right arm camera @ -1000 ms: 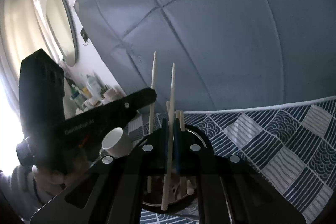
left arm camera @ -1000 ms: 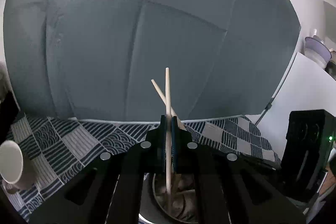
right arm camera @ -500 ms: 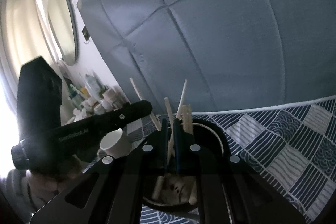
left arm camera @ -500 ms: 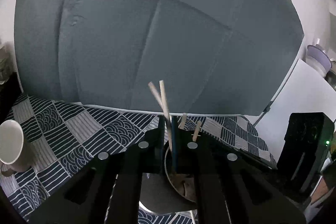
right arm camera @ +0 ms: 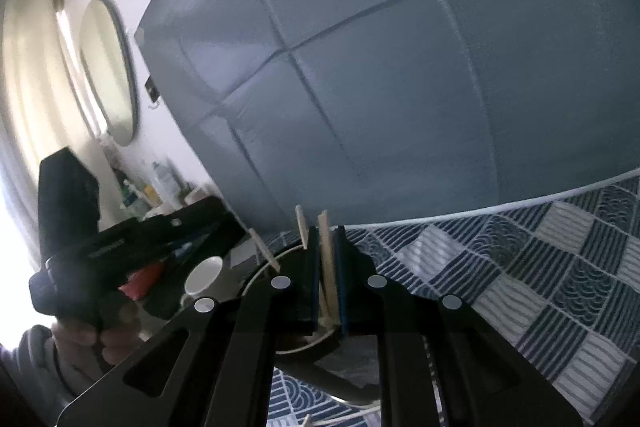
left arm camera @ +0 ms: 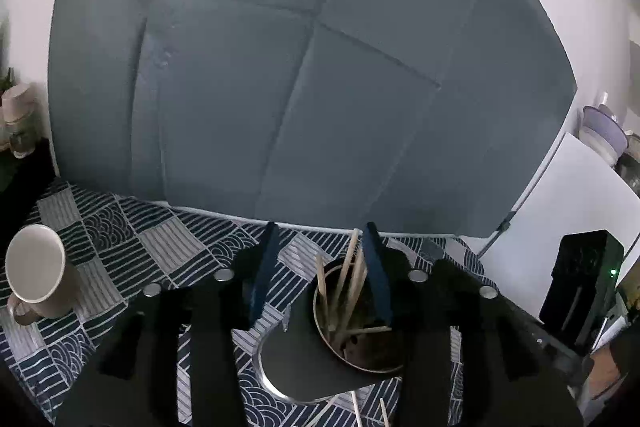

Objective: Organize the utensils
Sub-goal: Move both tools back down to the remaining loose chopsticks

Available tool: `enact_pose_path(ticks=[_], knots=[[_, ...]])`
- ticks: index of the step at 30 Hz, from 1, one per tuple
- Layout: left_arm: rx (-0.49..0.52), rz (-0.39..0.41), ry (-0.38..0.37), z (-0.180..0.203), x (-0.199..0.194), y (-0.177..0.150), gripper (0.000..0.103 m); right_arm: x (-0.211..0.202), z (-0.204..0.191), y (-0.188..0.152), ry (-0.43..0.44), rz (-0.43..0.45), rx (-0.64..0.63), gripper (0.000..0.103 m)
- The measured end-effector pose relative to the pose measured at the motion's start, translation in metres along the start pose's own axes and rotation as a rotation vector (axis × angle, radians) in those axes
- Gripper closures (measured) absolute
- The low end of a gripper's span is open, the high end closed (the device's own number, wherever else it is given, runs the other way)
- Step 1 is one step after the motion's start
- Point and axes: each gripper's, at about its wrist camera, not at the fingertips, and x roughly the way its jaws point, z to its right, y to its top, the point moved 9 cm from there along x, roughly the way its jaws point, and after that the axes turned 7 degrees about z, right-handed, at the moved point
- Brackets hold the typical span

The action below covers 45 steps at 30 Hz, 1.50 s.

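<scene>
Left wrist view: left gripper [left arm camera: 320, 269] jaws just opened, empty | chopsticks [left arm camera: 346, 291] in holder [left arm camera: 320, 367], 5 o'clock | right gripper [right arm camera: 327, 277] pinches one chopstick [right arm camera: 329, 267] | strays [left arm camera: 354, 407] remain at 6 o'clock.

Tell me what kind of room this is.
Probably a bedroom or small flat: a padded grey headboard, an oval mirror with toiletry bottles below it, and a white mug on patterned cloth.

Daylight is blowing out the left edge of the right wrist view beside the mirror [right arm camera: 108, 71], smearing everything there (motion blur), while the left view is staying dim, sharper, its fisheye corners vignetting black.
</scene>
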Motion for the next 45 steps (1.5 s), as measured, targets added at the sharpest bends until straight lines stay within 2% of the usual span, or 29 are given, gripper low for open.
enact_pose_path(ticks=[2, 3, 4, 6, 10, 15, 19, 28, 33, 40, 45], knots=[[0.007, 0.01, 0.012, -0.001, -0.006, 0.002, 0.047, -0.007, 0.008, 0.003, -0.027, 0.006, 0.016, 0.086], [0.006, 0.011, 0.016, -0.003, -0.008, 0.002, 0.043, -0.011, 0.011, 0.004, -0.044, 0.011, 0.021, 0.07], [0.005, 0.01, 0.021, -0.004, -0.01, 0.002, 0.042, -0.014, 0.014, 0.005, -0.055, 0.017, 0.022, 0.063], [0.006, 0.005, 0.03, -0.007, -0.013, -0.001, 0.039, -0.02, 0.018, 0.006, -0.074, 0.024, 0.022, 0.062], [0.006, -0.021, 0.057, -0.017, -0.017, -0.014, 0.032, -0.032, 0.034, 0.002, -0.118, 0.016, 0.064, 0.041], [0.015, -0.075, 0.091, -0.03, -0.021, -0.043, 0.028, -0.043, 0.056, -0.011, -0.187, -0.019, 0.097, 0.029], [0.024, -0.131, 0.112, -0.038, -0.024, -0.073, 0.026, -0.05, 0.07, -0.03, -0.238, -0.064, 0.108, 0.023], [0.024, -0.303, 0.129, -0.043, -0.03, -0.145, 0.025, -0.054, 0.083, -0.088, -0.306, -0.218, 0.101, 0.02], [0.021, -0.375, 0.15, -0.043, -0.033, -0.171, 0.02, -0.052, 0.089, -0.118, -0.363, -0.305, 0.057, 0.019], [0.067, -0.449, 0.208, -0.033, -0.041, -0.205, 0.013, -0.054, 0.089, -0.157, -0.387, -0.399, 0.045, 0.019], [0.084, -0.503, 0.22, -0.027, -0.046, -0.225, 0.012, -0.058, 0.09, -0.179, -0.408, -0.452, 0.026, 0.019]])
